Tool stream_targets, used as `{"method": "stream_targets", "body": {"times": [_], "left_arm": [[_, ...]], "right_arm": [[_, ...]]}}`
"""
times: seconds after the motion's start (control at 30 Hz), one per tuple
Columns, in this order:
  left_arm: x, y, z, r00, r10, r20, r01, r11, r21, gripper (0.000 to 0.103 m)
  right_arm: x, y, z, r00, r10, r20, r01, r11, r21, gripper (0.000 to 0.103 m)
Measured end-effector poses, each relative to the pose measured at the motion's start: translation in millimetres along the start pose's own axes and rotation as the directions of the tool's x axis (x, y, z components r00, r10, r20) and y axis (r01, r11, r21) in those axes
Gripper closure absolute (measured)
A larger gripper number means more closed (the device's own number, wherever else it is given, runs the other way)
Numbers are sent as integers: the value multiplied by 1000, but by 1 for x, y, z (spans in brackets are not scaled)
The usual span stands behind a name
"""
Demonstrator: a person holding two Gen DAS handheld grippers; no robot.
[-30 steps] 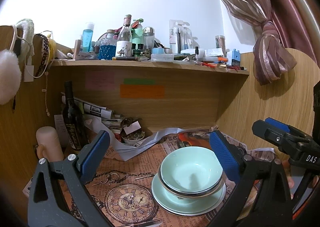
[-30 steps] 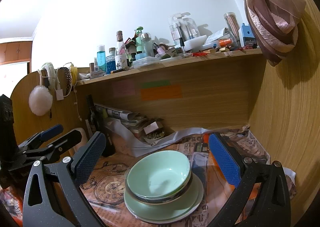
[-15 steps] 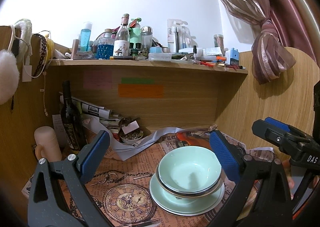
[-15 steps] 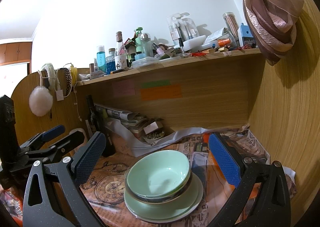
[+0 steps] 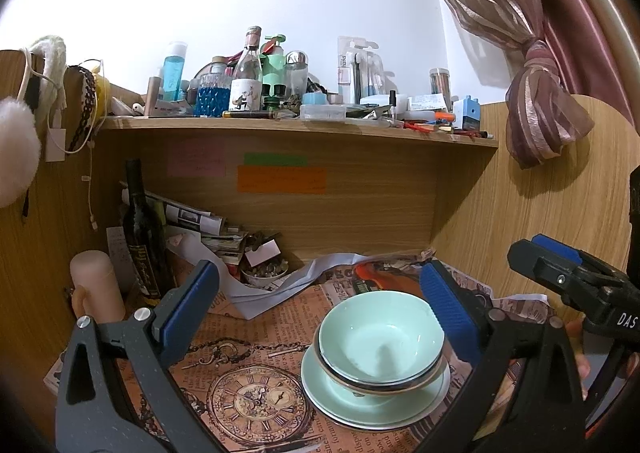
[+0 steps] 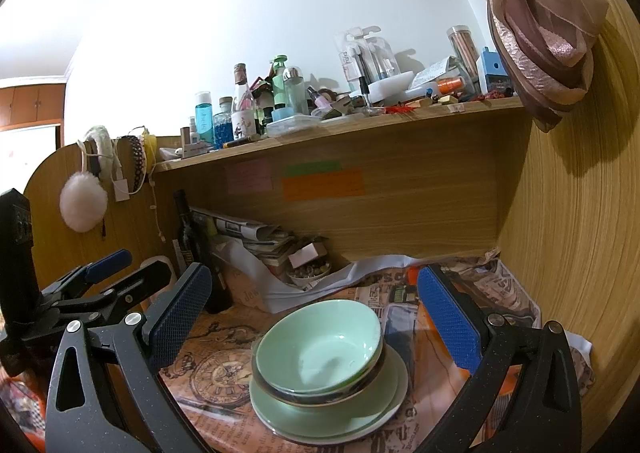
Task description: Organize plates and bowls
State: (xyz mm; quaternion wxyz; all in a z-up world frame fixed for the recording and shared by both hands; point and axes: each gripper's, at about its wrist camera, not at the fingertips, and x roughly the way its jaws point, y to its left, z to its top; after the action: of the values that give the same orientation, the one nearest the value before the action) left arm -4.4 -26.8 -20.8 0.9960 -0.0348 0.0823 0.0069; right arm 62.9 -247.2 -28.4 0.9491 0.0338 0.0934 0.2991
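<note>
Little has shifted over the last second: from my left wrist view the stack has slid slightly down and left in frame, nothing more. Both my jaws are spread wide and grasp nothing. My left gripper (image 5: 320,305) frames the pale green bowls (image 5: 382,337), with its right pad just beside the top bowl's rim; my right gripper (image 6: 314,309) hovers above the same stack with open room on either side. I count at least two bowls nested, on at least two plates (image 5: 376,407), lower centre of both frames. They rest on the counter (image 5: 248,337), papered with a clock-print sheet. At left stand one dark bottle (image 5: 140,229) and one cream cylinder (image 5: 96,285). Wooden walls close in left, behind and right; a cluttered shelf (image 5: 296,127) spans above, a tied curtain (image 5: 536,125) at upper right.
</note>
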Motion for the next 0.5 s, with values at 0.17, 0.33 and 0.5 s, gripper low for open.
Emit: {"method": "stream_targets", "body": {"times": [0.17,0.33,0.5], "left_arm": [[-1,0,0,1000,-1,6,1,1000,3,0],[-2,1,2,1000,-12,10,12,1000,2,0],[-1,0,2,1000,-23,8,23,1000,2,0]], "right_arm": [[-1,2,0,1000,1,-1,-1,1000,-1,0],[-1,1,0,1000,1,1,-1,1000,0,0],[-2,1,-1,1000,0,1,0,1000,5,0]]}}
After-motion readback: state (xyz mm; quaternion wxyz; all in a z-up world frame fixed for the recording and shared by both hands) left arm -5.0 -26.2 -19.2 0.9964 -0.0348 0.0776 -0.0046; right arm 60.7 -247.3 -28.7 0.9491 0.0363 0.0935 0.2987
